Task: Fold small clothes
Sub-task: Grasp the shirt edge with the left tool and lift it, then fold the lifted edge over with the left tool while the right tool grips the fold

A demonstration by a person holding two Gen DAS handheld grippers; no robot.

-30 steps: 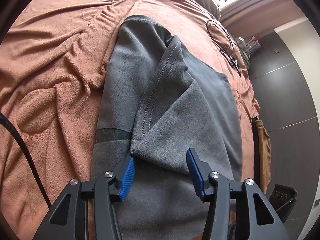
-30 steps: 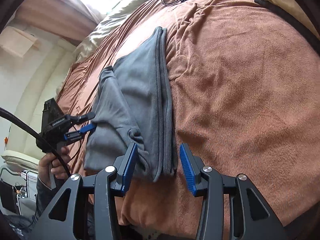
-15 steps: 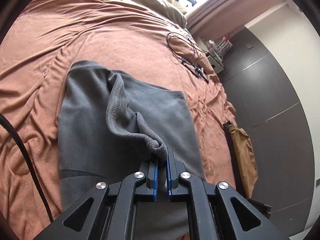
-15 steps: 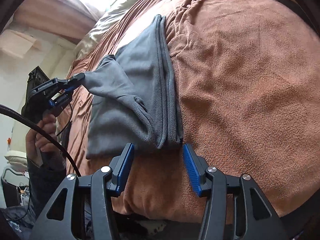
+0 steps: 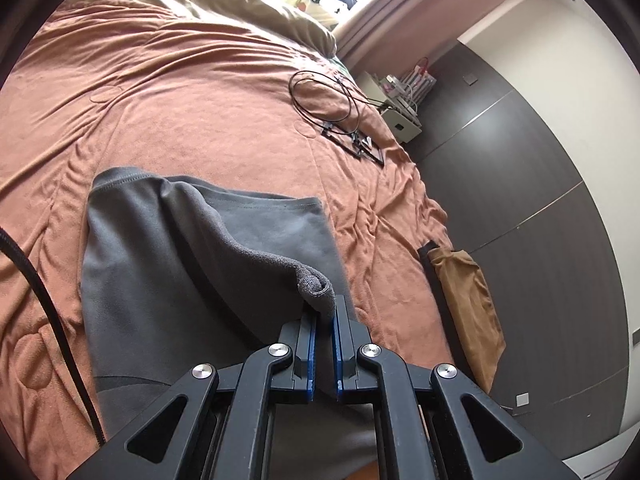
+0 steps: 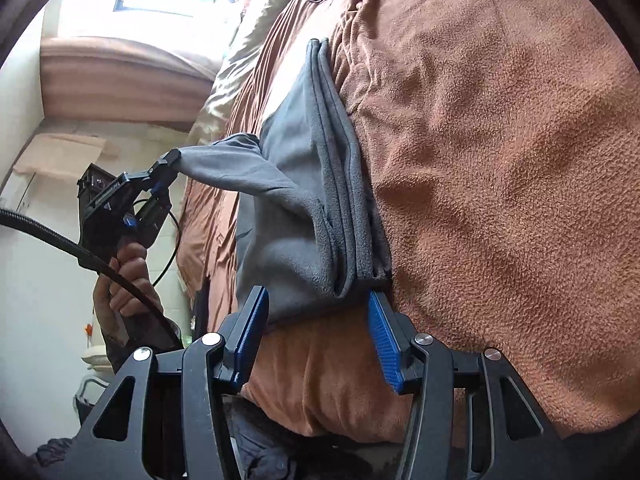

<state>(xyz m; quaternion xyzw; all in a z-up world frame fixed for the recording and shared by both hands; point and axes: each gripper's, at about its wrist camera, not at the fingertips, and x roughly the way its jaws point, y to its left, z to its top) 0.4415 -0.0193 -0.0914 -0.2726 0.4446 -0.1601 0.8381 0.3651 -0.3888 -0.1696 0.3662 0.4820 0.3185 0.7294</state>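
Observation:
A grey fleece garment (image 5: pixel 160 260) lies partly folded on the rust-brown bed cover (image 5: pixel 200 112). My left gripper (image 5: pixel 324 320) is shut on a corner of its upper flap and holds that corner up off the bed, so the flap hangs stretched in the air. In the right wrist view the left gripper (image 6: pixel 168 168) shows at the left, pulling the flap away from the stacked layers of the garment (image 6: pixel 304 184). My right gripper (image 6: pixel 316 300) is open at the garment's near end. The folded edge lies between its blue pads (image 6: pixel 252 328), which do not press on it.
A coiled black cable (image 5: pixel 324 100) lies on the far side of the bed, below an olive pillow (image 5: pixel 240 4). A tan cloth (image 5: pixel 468 300) hangs at the bed's right edge, beside dark wardrobe doors (image 5: pixel 540 160). A person's hand (image 6: pixel 128 276) grips the left tool.
The left gripper shut on the flap's corner and lifted it off the bed. The right gripper rolled and sank toward the garment's near edge, staying open.

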